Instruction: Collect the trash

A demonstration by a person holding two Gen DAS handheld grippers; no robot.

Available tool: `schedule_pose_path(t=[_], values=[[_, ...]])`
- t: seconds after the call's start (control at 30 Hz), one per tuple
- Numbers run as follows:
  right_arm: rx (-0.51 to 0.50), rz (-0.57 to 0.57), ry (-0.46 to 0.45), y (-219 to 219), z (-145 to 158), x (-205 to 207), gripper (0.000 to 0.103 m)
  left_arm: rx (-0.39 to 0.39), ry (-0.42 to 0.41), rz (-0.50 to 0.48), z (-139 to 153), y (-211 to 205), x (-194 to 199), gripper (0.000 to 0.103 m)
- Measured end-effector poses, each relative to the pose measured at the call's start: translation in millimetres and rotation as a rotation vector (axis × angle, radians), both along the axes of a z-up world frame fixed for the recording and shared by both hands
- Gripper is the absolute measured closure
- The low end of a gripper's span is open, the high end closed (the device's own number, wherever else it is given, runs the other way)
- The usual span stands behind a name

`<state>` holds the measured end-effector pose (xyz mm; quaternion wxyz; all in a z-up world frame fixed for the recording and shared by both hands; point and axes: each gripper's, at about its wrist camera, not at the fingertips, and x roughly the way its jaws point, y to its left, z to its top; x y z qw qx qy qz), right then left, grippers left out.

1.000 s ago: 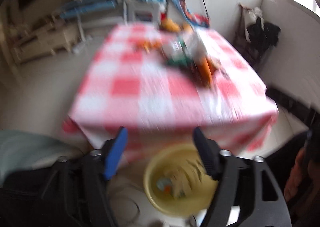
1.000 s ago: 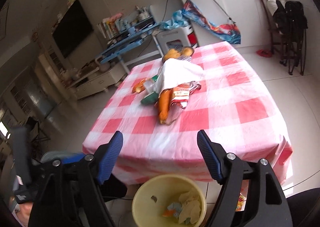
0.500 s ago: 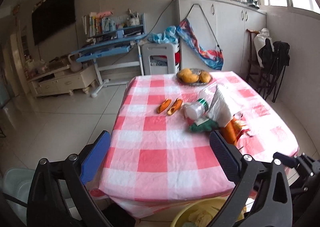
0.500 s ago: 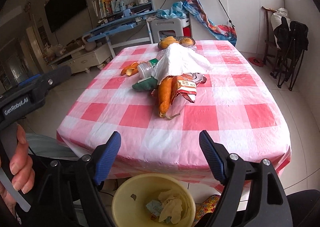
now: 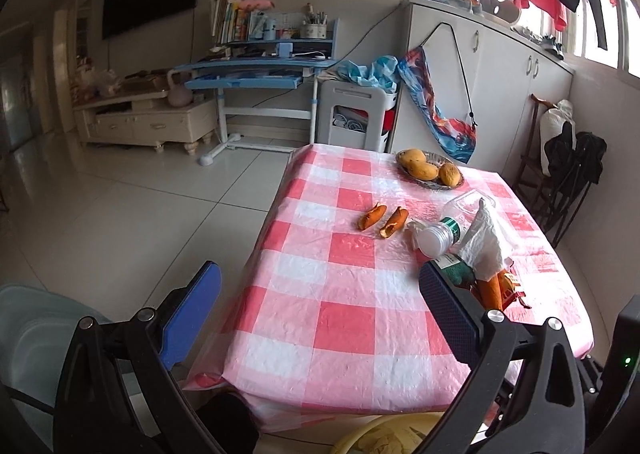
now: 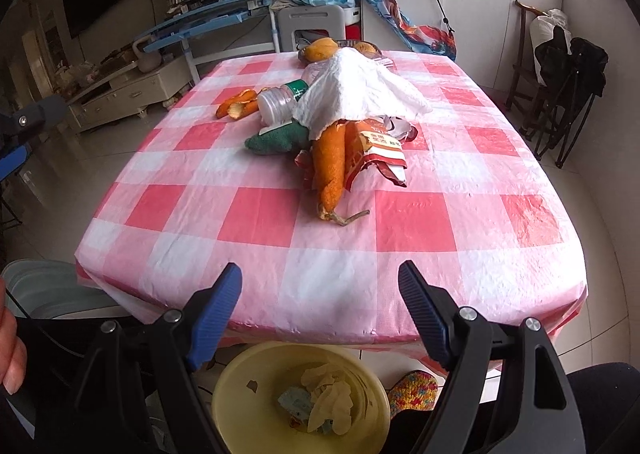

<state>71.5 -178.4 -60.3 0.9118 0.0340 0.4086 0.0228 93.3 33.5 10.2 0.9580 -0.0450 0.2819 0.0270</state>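
On the red-checked table (image 6: 264,218) lies a heap of trash: a crumpled white bag (image 6: 352,90) over a carrot (image 6: 330,162), a torn snack wrapper (image 6: 376,150), a clear bottle (image 6: 280,100) and a green lump (image 6: 276,140). Orange peels (image 6: 238,102) lie to its left. My right gripper (image 6: 320,274) hangs open over the near table edge, above a yellow bin (image 6: 236,382) holding paper scraps. My left gripper (image 5: 320,278) is wide open and empty at the table's near left corner, with the peels (image 5: 374,216) and bottle (image 5: 440,234) well ahead.
A plate of mangoes (image 5: 430,168) stands at the far end of the table. A pale plastic stool (image 5: 32,318) is at the lower left. A hand (image 6: 8,350) shows at the left edge. Folded chairs (image 6: 568,82) stand to the right, a blue desk (image 5: 248,78) behind.
The left view has swung up from the bin to the tabletop, and its jaws have spread wider. The right gripper has come closer to the table edge and tilted down over the bin.
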Motion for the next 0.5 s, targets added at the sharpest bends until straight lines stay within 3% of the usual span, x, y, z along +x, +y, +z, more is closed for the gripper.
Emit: schedule_pose_path(t=[0.5], values=[[-0.029,0.004,0.021,5.3,-0.6,-2.1,0.026,0.061,0.013,-0.016,-5.7,-10.8,1.6,0.007]])
